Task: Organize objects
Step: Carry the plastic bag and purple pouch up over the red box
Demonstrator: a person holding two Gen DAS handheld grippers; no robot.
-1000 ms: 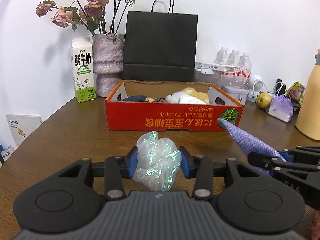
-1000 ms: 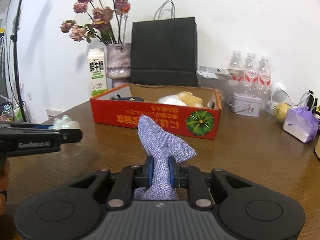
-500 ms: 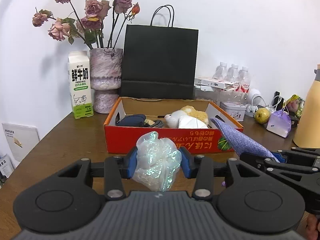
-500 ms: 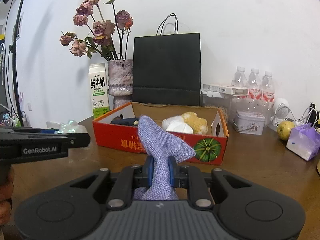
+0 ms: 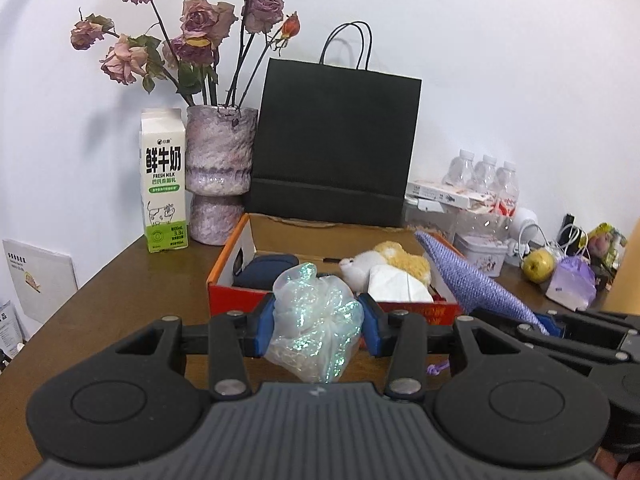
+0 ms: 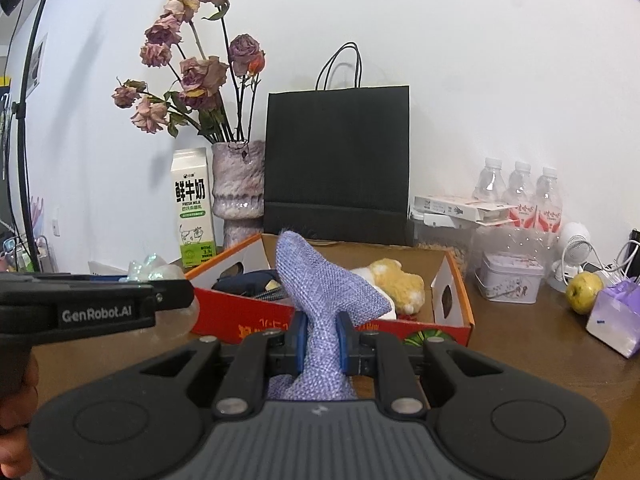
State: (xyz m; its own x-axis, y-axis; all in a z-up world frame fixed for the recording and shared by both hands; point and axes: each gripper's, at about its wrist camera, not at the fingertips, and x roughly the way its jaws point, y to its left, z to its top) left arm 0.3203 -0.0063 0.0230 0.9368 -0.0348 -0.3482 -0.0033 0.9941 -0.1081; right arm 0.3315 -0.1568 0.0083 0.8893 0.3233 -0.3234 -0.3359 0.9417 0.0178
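Left wrist view showed the left hand-held gripper [image 5: 318, 330] partly closed, its blue pads pressed on either side of a crumpled iridescent plastic bag [image 5: 316, 320] held up above the desk [image 5: 120, 304]. Just beyond it lay the red box [image 5: 236, 300], open at the top, with a dark pouch [image 5: 264, 270] at its left, a plush toy [image 5: 392, 266] and a white packet [image 5: 396, 290] further right. In the right wrist view the right hand-held gripper [image 6: 322, 340] was pinched tight on a purple woven cloth [image 6: 324, 284], whose free end stood up in a peak in front of the box's near wall. The two tools sat side by side, the left one's finger crossing the left of that view. The step in hand looked like the carry: both items were gripped and off the desk, brought up to the near edge of the box, and not yet over its opening. The next move probably called for lifting each load clear of the near wall, pushing on toward the far side until it hung over the free space between the pouch and the toy, then opening the jaws. The bag was light and springy, so it might cling to a pad or bounce out; the cloth could drape over the rim if let go too near. Milk carton [image 5: 164, 180], vase [image 5: 220, 176] and black bag [image 5: 332, 144] stood behind the box, well apart from the work.
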